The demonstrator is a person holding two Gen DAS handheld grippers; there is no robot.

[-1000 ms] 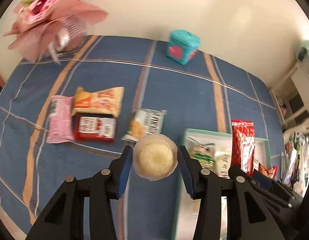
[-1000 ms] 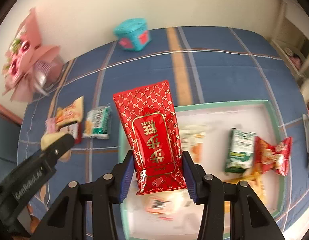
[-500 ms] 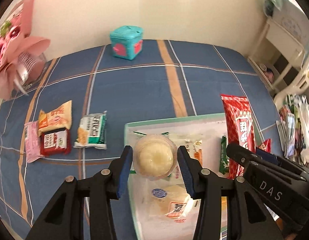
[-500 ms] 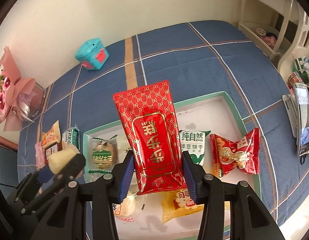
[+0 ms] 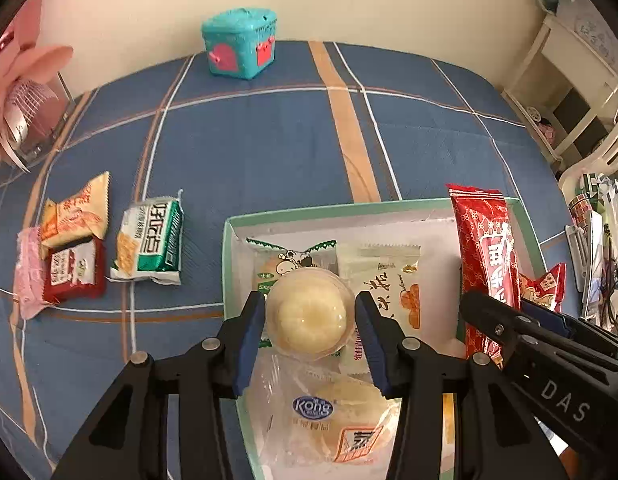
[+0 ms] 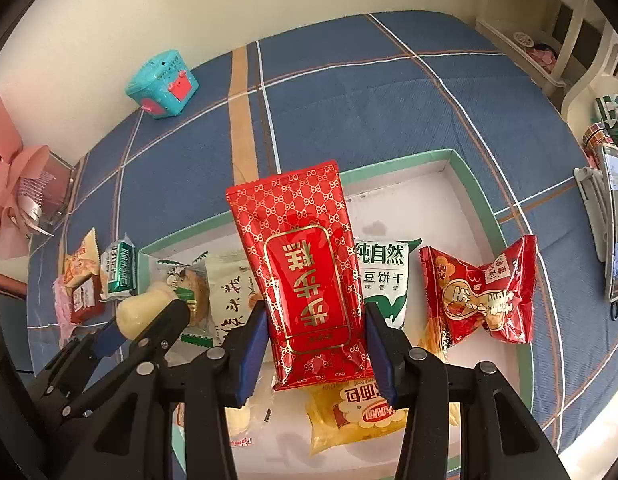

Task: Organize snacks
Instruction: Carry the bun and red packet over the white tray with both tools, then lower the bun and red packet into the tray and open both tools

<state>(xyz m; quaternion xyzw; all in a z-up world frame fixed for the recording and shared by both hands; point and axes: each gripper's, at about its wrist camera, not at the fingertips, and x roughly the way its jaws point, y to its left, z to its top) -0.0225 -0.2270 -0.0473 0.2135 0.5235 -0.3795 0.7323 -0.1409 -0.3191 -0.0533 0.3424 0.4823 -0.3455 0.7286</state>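
My left gripper has its jaws pinched on a clear round tub of pale pudding, one blue pad against each side wall. I took it by the sides so the rigid cup carries the squeeze and stays level. In this left wrist view the tub hangs over the near left part of the white tray with the green rim, above a cartoon-printed cookie pack and a clear Kong bun bag lying inside. Three snacks wait outside on the blue plaid cloth: a green cracker pack, a small red packet and an orange-and-white one, just beside each other. I judge those are the ones left to gather. The teal box by the wall is well apart.

From the right wrist view, my right gripper is clamped on the lower part of a tall red pouch with a gold pattern, so the pouch stands upright and clears what lies below. It sits over the tray's middle, between a white-and-green tofu pack and the left gripper's tub. A red twist-ended snack and a yellow bun bag lie on the tray floor. The barest floor I can see is toward the far right corner, so that looks the better spot for the pouch.
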